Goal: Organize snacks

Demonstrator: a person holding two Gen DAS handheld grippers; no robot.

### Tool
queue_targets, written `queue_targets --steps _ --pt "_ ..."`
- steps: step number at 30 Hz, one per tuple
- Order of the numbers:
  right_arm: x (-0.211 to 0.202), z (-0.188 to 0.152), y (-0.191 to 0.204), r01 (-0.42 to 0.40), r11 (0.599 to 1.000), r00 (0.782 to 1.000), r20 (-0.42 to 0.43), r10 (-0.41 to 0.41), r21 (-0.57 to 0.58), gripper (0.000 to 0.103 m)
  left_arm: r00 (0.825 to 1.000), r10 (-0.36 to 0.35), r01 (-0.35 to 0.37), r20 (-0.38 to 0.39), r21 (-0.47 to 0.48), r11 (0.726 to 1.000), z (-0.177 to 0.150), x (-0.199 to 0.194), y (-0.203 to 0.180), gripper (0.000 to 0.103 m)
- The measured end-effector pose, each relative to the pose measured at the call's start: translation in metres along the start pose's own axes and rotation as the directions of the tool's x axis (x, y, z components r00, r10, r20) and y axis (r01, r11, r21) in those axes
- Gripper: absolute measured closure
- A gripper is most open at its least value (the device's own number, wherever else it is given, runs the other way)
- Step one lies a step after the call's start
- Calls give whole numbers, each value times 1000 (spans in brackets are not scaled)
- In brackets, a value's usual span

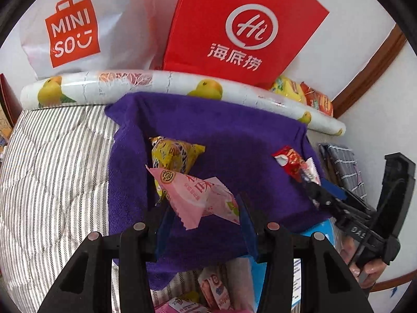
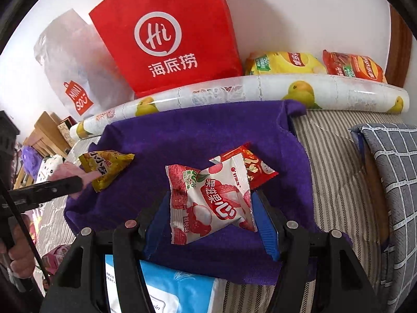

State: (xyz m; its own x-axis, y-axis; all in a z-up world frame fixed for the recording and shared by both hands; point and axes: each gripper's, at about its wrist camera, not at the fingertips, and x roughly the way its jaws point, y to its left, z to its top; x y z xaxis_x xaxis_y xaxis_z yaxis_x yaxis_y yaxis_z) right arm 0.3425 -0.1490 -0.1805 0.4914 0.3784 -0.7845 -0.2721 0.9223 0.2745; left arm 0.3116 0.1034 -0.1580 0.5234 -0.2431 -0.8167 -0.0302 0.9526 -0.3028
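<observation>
L gripper (image 1: pixel 206 219) is clamped on a pink pack (image 1: pixel 200 198), held over the purple towel (image 1: pixel 234 135) just in front of a yellow pack (image 1: pixel 174 154). R gripper (image 2: pixel 211 208) is clamped on a lychee pack (image 2: pixel 211 200), w/ a red pack (image 2: pixel 255 167) behind it on the towel.

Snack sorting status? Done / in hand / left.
Done: yellow packet and red packet lie on the purple towel.
In hand: left gripper holds the pink packet; right gripper holds the lychee packet.
Left: set both down; more packets wait below.
</observation>
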Motion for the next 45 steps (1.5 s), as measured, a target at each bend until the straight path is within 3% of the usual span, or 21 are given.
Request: queue_targets --steps 14,34,36,41,45 --pt "3 -10 -6 -14 1000 1000 -5 14 27 40 1000 21 -22 -21 -35 999 -1 0 13 57" --pt "-2 -10 4 42 999 999 7 -42 -21 32 998 28 -31 -63 -53 998 0 12 12 57" --pt "-5 -10 6 42 999 999 17 -42 -30 31 997 15 -20 -72 -63 998 0 15 13 54" --pt "-15 -11 12 42 998 997 66 -38 -54 29 998 -26 22 -58 -58 998 1 9 10 34" --pt "-20 -10 14 31 998 996 89 -25 -59 26 999 -28 27 -27 -44 999 1 -3 6 34"
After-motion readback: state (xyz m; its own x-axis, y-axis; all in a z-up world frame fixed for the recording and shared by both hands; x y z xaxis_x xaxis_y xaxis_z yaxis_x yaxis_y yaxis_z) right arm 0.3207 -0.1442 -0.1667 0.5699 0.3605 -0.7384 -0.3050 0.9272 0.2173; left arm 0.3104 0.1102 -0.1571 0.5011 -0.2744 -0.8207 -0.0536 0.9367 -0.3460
